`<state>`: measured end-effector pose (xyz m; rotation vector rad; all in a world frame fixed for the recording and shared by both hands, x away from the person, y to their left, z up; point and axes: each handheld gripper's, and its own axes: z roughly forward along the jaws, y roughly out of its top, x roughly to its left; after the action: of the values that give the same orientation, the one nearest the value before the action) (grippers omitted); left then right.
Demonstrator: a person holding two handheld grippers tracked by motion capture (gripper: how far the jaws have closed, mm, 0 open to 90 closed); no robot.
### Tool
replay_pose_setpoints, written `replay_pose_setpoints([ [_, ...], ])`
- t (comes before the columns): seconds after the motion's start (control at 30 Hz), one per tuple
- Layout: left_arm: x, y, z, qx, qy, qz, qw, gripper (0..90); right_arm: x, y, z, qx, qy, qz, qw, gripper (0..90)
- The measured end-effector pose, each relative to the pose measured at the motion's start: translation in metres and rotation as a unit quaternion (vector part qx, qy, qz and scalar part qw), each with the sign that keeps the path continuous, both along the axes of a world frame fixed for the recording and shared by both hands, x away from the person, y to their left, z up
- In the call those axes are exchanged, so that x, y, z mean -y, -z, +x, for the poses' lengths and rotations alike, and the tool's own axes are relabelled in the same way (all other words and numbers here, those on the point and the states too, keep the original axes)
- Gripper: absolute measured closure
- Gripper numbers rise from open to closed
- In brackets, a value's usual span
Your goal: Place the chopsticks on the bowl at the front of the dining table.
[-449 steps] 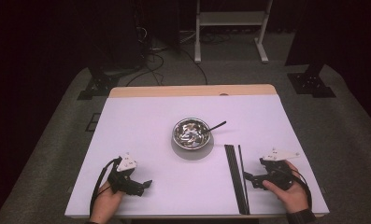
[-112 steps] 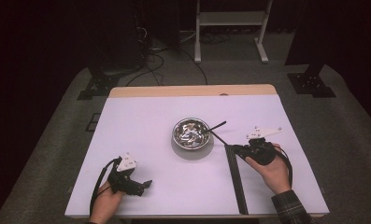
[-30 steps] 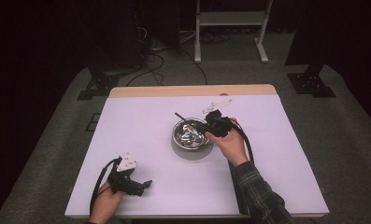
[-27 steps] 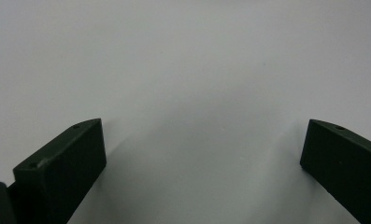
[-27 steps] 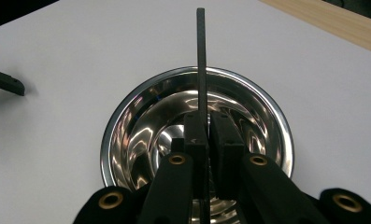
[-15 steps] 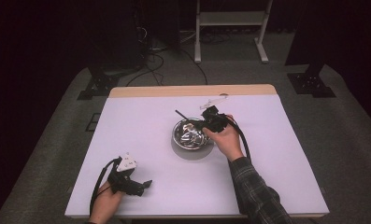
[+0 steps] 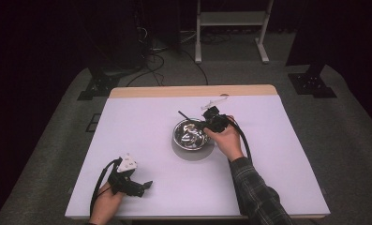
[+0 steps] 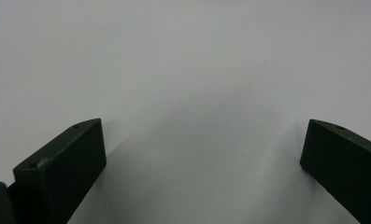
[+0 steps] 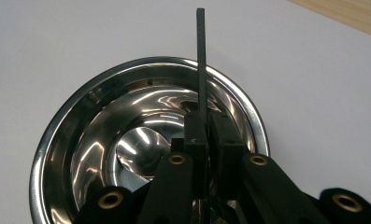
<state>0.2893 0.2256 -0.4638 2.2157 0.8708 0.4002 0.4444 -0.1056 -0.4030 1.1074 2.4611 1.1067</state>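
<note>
High view: right hand [image 7: 229,140] reaches forward from the bottom edge, plaid sleeve [image 7: 256,194] on the forearm, wrist angled left so the right gripper [image 7: 212,121] sits over the right rim of the steel bowl [image 7: 189,136]. Jaws pinched together on a black chopstick [image 9: 201,65]: thin, straight, matte. It sticks out past the jaws across the bowl and beyond its far rim. Bowl is round, polished, mirror-like inside, standing mid-table. Left hand [image 7: 106,206] rests near the front-left corner of the table [image 7: 141,122], left gripper [image 7: 144,186] pointing right along the surface. Left gripper view: the two blocky black jaws stand wide apart, nothing between them, just smooth white tabletop. Table's far edge is bare wood.
</note>
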Motion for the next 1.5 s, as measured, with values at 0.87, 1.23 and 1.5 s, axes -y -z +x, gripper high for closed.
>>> replay_pose_setpoints([
  [0.87, 0.0, 0.0, 0.0, 0.0, 0.0, 0.001, 1.0, 0.0, 0.004, -0.016, -0.016, 0.012, -0.018, 0.016, 0.9996, 62.3],
  [1.23, 0.0, 0.0, 0.0, 0.0, 0.0, 0.001, 1.0, 0.0, 0.019, -0.029, -0.041, 0.021, -0.025, 0.027, 0.9991, 55.5],
  [1.5, 0.0, 0.0, 0.0, 0.001, 0.0, 0.0, 1.0, 0.0, 0.036, -0.033, -0.058, 0.025, -0.02, 0.034, 0.9989, 53.5],
])
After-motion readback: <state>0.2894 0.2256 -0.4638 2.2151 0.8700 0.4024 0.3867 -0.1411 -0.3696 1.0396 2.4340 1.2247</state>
